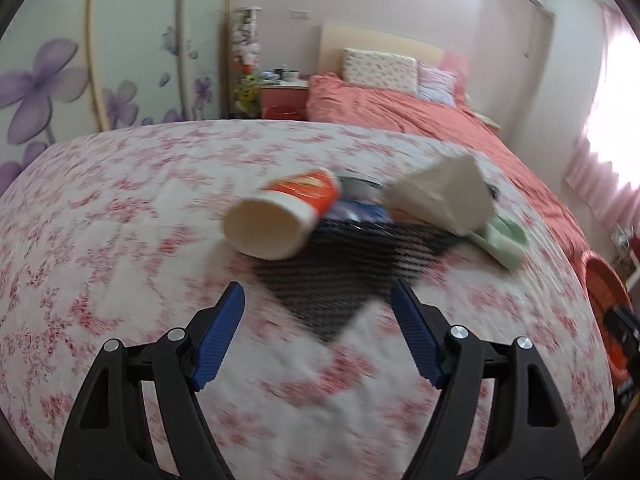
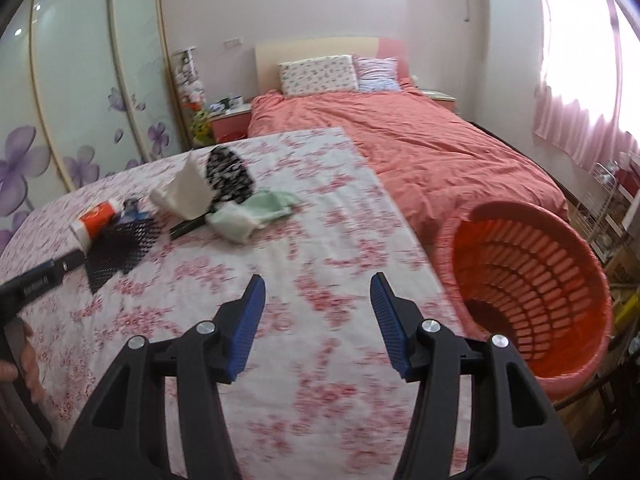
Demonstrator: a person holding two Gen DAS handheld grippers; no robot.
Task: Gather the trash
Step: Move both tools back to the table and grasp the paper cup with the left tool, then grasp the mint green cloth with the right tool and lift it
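Left wrist view: the left gripper (image 1: 316,304) hangs released, empty, above the flowered table (image 1: 120,208). Just ahead a paper cup (image 1: 280,216) lies tipped, nothing visible inside, beside black mesh (image 1: 340,276) and a white bag (image 1: 444,196).

Right wrist view: the right gripper (image 2: 317,300) is released, empty. The orange basket (image 2: 532,280) beside the table looks empty.

Basket (image 1: 608,304) (orange) edge-cropped, blurred

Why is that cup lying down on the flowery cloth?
The paper cup is tipped on its side, mouth open, among loose litter: a crumpled white paper and black mesh. It looks like trash waiting to be collected.
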